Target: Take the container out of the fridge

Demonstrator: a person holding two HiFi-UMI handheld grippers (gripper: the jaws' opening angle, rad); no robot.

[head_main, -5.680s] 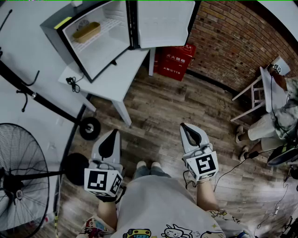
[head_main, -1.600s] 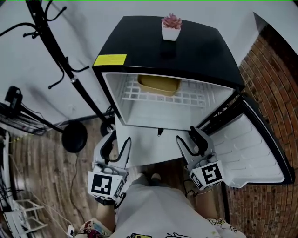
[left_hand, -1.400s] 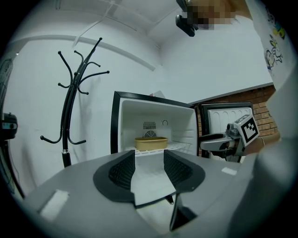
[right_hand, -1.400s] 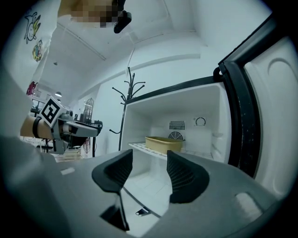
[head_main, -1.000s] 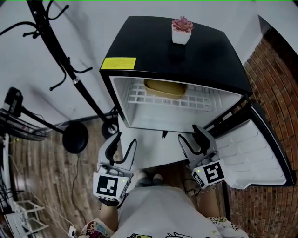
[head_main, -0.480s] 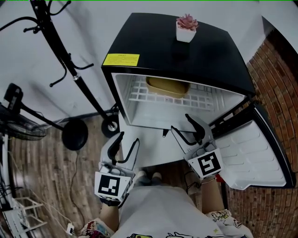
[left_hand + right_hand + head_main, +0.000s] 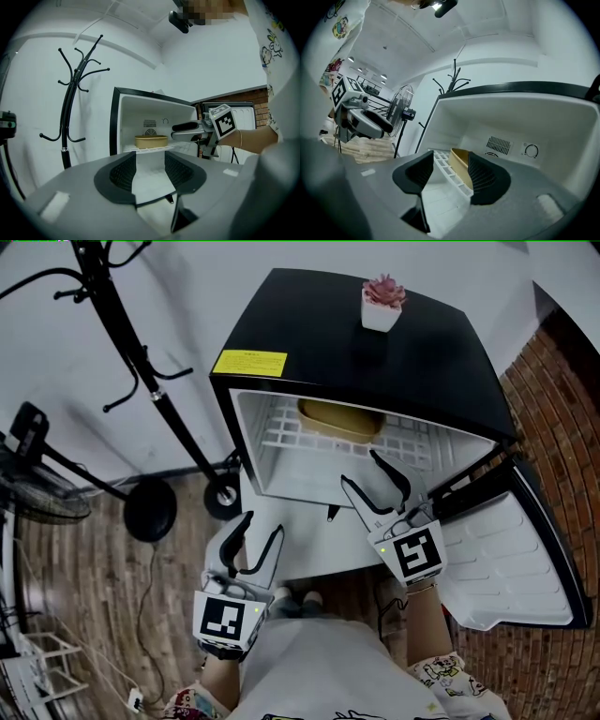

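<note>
A tan oval container (image 7: 339, 418) rests on the white wire shelf (image 7: 281, 426) inside the open black mini fridge (image 7: 375, 343). It also shows in the left gripper view as the container (image 7: 151, 141) and in the right gripper view as the container (image 7: 459, 161). My right gripper (image 7: 375, 474) is open at the fridge's mouth, short of the container and touching nothing. My left gripper (image 7: 255, 534) hangs open lower down, in front of the white table (image 7: 309, 540), empty. Seen from the left one, the right gripper (image 7: 180, 131) reaches toward the shelf.
The fridge door (image 7: 511, 554) stands open to the right. A small potted plant (image 7: 382, 304) sits on the fridge top. A black coat stand (image 7: 141, 362) rises at the left, with a fan (image 7: 33, 484) beyond it. A brick wall (image 7: 562, 427) lies to the right.
I have walked up to the fridge. The right gripper has moved forward and up to the fridge opening over the last second, and both grippers have opened. The left gripper stayed low.
</note>
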